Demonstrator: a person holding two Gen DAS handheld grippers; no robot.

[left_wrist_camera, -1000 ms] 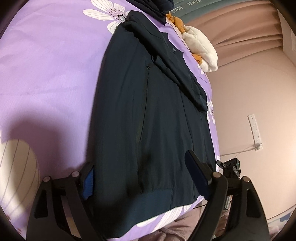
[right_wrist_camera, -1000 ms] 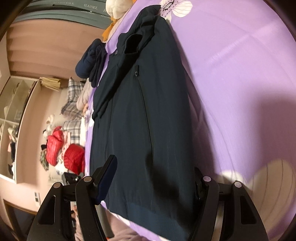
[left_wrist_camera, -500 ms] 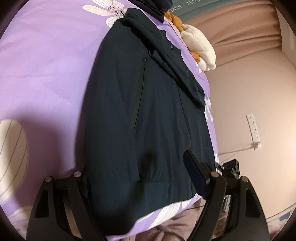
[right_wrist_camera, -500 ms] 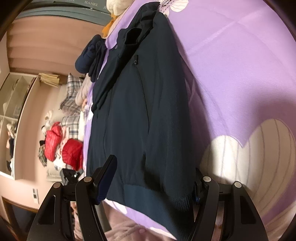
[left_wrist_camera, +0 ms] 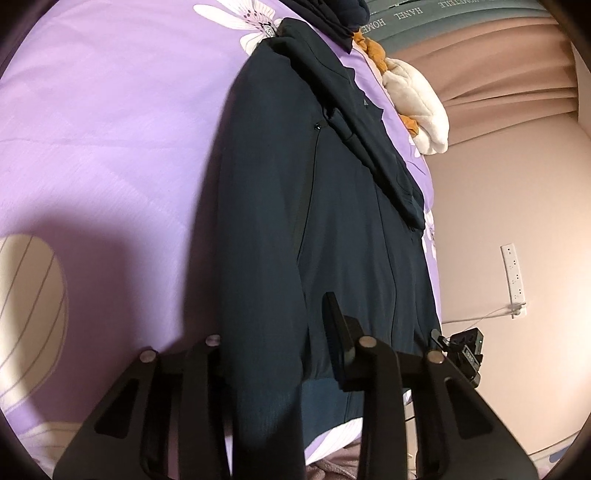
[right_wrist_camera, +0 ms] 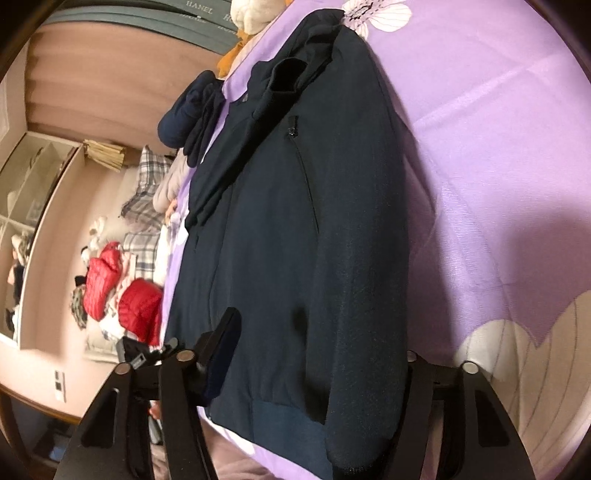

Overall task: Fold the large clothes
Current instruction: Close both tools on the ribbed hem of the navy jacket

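A dark navy zip jacket (left_wrist_camera: 332, 206) lies flat on the purple flowered bedspread (left_wrist_camera: 110, 129), with its ribbed hem (left_wrist_camera: 325, 402) toward me. My left gripper (left_wrist_camera: 273, 321) sits at the hem's left corner. Its jaws are closing with the jacket's side edge and sleeve between them, and the fabric hides the left finger's pad. My right gripper (right_wrist_camera: 319, 332) sits at the other hem corner of the jacket (right_wrist_camera: 295, 221). Its jaws are closing too but stand wide, with the fabric between them and covering the right pad.
A cream and orange plush toy (left_wrist_camera: 417, 99) and another dark garment (left_wrist_camera: 332, 14) lie by the headboard. Beside the bed are red puffer jackets (right_wrist_camera: 122, 295), checked bedding (right_wrist_camera: 144, 192) and shelves (right_wrist_camera: 26, 192). A power strip (left_wrist_camera: 513, 273) hangs on the pink wall.
The left jaws have narrowed sharply around the jacket's side edge, and fabric now covers the left finger. The right jaws have narrowed slightly. Both grippers stay at the hem.
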